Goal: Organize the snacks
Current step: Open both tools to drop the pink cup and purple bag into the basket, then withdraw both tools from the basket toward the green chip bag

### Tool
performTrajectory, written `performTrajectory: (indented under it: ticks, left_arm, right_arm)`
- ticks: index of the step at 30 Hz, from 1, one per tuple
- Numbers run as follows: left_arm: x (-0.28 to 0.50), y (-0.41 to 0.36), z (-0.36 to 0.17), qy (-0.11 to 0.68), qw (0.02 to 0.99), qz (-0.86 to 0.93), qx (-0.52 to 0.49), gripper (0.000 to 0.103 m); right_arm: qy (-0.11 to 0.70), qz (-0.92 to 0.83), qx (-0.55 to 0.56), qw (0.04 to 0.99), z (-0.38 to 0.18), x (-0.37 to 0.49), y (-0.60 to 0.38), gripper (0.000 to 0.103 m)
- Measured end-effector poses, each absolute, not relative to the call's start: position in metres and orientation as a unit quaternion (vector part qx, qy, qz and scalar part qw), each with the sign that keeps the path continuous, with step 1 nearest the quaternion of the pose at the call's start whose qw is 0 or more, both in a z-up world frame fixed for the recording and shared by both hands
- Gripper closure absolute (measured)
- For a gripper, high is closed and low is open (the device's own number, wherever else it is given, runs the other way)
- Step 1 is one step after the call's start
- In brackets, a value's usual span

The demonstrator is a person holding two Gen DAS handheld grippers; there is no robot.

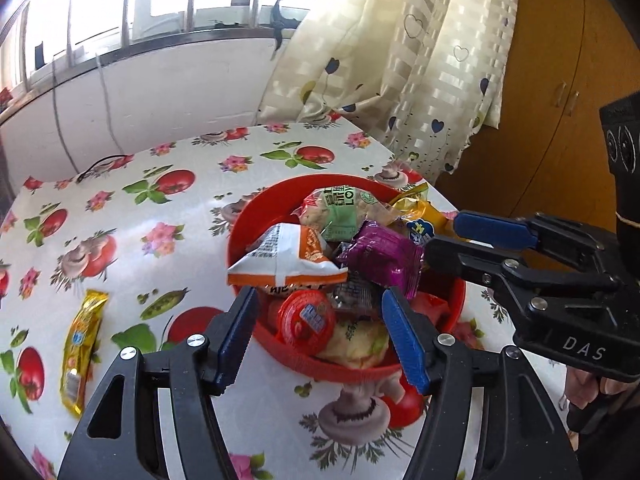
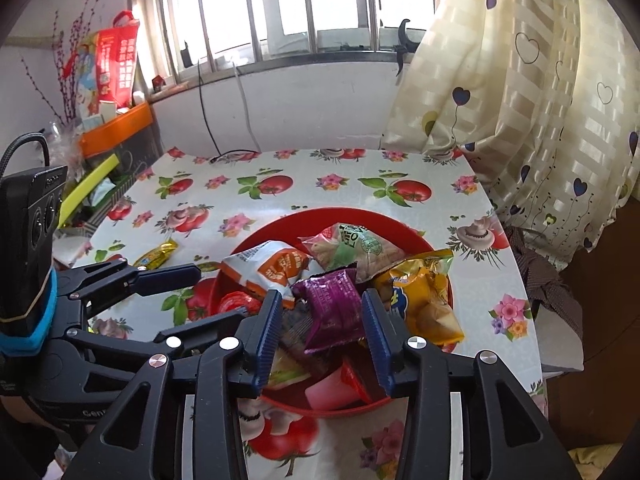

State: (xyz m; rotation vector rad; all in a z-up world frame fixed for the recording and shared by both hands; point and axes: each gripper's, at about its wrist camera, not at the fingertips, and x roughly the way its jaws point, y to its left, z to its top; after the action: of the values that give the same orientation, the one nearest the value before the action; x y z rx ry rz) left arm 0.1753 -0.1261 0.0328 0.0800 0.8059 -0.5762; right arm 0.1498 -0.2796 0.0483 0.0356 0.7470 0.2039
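A red bowl (image 1: 320, 181) (image 2: 340, 212) heaped with snack packets sits on the flowered tablecloth. My left gripper (image 1: 322, 334) (image 2: 220, 292) hangs open over the bowl's near rim, above a round red jelly cup (image 1: 306, 320); nothing is between its fingers. My right gripper (image 2: 322, 332) (image 1: 442, 238) is open, reaching in from the right. A purple packet (image 2: 332, 312) (image 1: 380, 256) lies in the bowl between and just beyond its tips, with gaps at the pads. An orange-white packet (image 1: 288, 260), a green one (image 1: 340, 212) and a yellow bag (image 2: 424, 300) lie around it. A yellow bar (image 1: 80, 340) (image 2: 156, 256) lies on the cloth to the left.
A heart-print curtain (image 2: 520, 100) hangs over the table's far right corner. The window wall with cables (image 2: 208, 120) stands behind. An orange shelf (image 2: 116, 130) with clutter is at the left, and a wooden cabinet (image 1: 560, 80) at the right. The table edge runs close to the bowl's right.
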Motion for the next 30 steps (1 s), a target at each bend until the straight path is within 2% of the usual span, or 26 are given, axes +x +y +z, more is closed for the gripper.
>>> performTrajectory:
  ticks: [30]
  left_arm:
    - [0.079,-0.057,0.039,0.382,0.897,-0.221,0.024,0.038]
  right_arm:
    - [0.369,0.142,-0.004,0.919,0.050,0.054,-0.226,0.060]
